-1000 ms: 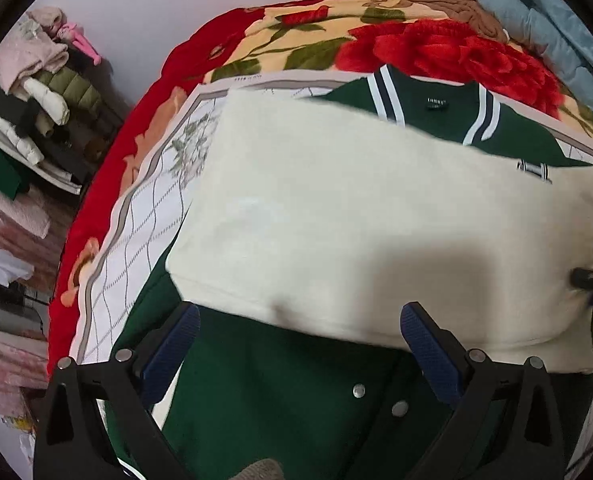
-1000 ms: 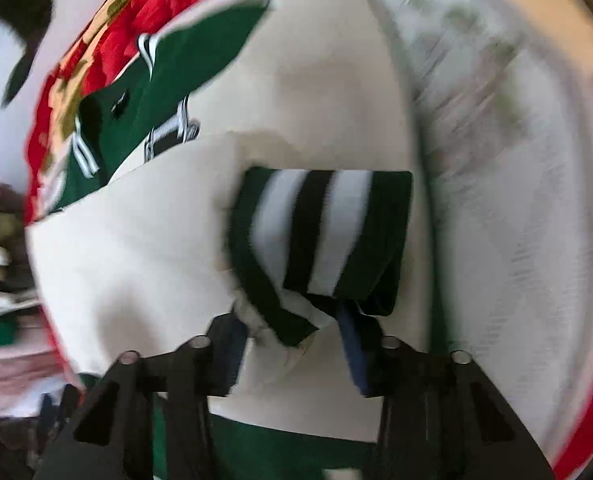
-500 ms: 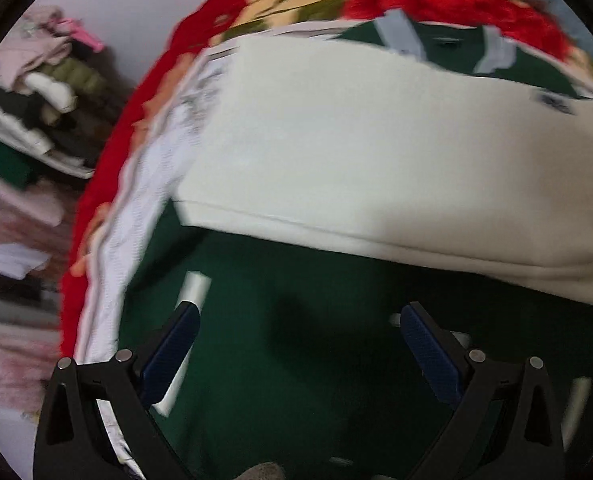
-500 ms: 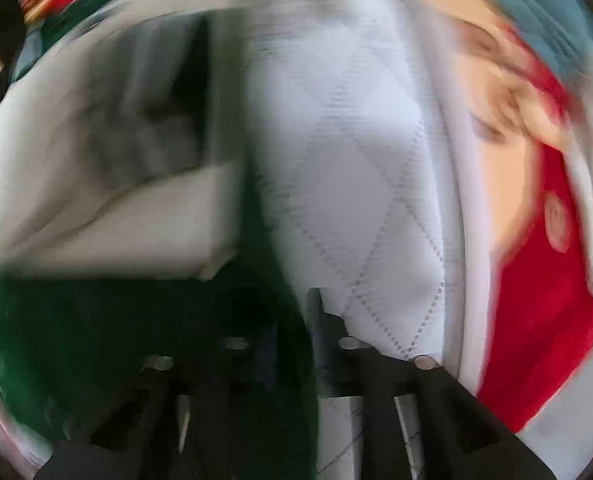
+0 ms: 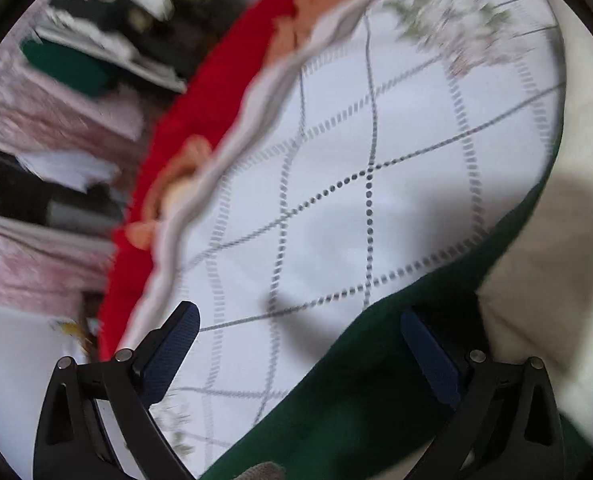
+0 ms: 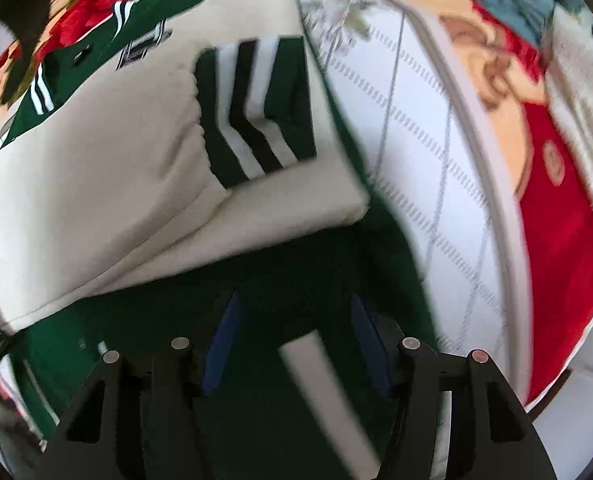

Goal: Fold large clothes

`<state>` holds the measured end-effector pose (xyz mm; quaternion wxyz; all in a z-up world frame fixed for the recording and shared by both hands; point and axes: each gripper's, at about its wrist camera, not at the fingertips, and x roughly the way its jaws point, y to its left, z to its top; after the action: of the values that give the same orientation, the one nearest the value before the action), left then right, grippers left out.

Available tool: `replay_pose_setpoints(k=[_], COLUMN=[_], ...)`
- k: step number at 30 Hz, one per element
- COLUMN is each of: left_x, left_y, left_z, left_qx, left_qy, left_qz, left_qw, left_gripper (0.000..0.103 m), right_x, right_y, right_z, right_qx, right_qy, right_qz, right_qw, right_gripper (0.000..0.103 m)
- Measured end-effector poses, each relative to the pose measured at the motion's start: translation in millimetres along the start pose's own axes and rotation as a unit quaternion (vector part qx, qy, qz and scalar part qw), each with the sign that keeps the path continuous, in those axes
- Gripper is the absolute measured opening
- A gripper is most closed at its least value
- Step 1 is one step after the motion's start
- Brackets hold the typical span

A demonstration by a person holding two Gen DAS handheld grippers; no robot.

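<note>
Clutter of clothes (image 5: 96,40) blurs the upper left of the left wrist view, then a red blanket (image 5: 200,120) and white quilted sheet (image 5: 356,200), with the left gripper (image 5: 300,356) spread wide and empty at the jacket's (image 5: 356,400) green edge, lower right. Right wrist view: the jacket's cream sleeves (image 6: 96,184) lie folded across upper left, striped cuff (image 6: 252,112) on top, and the right gripper (image 6: 292,344), jaws apart, holds nothing above the green hem at bottom centre.

Each tool (image 5: 300,344) (image 6: 296,344) has black angular finger frames, silver screws and ribbed dark-blue pads (image 5: 168,354).
</note>
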<state>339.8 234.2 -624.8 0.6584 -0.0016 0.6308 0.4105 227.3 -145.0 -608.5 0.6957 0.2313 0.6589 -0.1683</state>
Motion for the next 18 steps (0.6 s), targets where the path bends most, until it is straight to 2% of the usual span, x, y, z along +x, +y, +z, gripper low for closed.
replay_pose_setpoints(k=[5, 8, 11, 12, 16, 17, 18], left_x=[-0.8, -21.6, -50.3, -59.7, -69.3, -63.6, -56.7], left_y=[-0.6, 10.2, 16.6, 18.7, 7.2, 4.4, 2.5], left_z=[7.5, -11.3, -46.9, -70.5, -146.8, -166.5, -184.4], left_qx=[0.008, 0.016, 0.059, 0.086, 0.176, 0.197, 0.212], left_qy=[-0.018, -0.020, -0.032, -0.037, -0.030, -0.020, -0.007], left_qz=[0.006, -0.033, -0.067, -0.074, -0.057, -0.051, -0.050], left_qw=[0.9998, 0.9991, 0.9955, 0.9929, 0.9823, 0.9788, 0.9759], left_gripper=[0.103, 0.103, 0.103, 0.103, 0.103, 0.103, 0.103], right_x=[2.7, -5.8, -2.1, 0.4, 18.0, 26.8, 36.9], right_y=[-1.8, -16.7, -3.7, 7.0, 66.3, 81.3, 95.7], right_z=[-11.7, -18.1, -43.7, -54.7, -119.8, -128.2, -148.1], right_qx=[0.017, 0.020, -0.024, -0.042, -0.090, -0.096, -0.110], right_qy=[0.037, 0.051, 0.123, 0.144, 0.226, 0.241, 0.253], right_qz=[0.027, 0.045, 0.108, 0.122, 0.177, 0.184, 0.181], right_qw=[0.999, 0.997, 0.986, 0.981, 0.954, 0.948, 0.944], right_gripper=[0.060, 0.060, 0.060, 0.060, 0.061, 0.067, 0.081])
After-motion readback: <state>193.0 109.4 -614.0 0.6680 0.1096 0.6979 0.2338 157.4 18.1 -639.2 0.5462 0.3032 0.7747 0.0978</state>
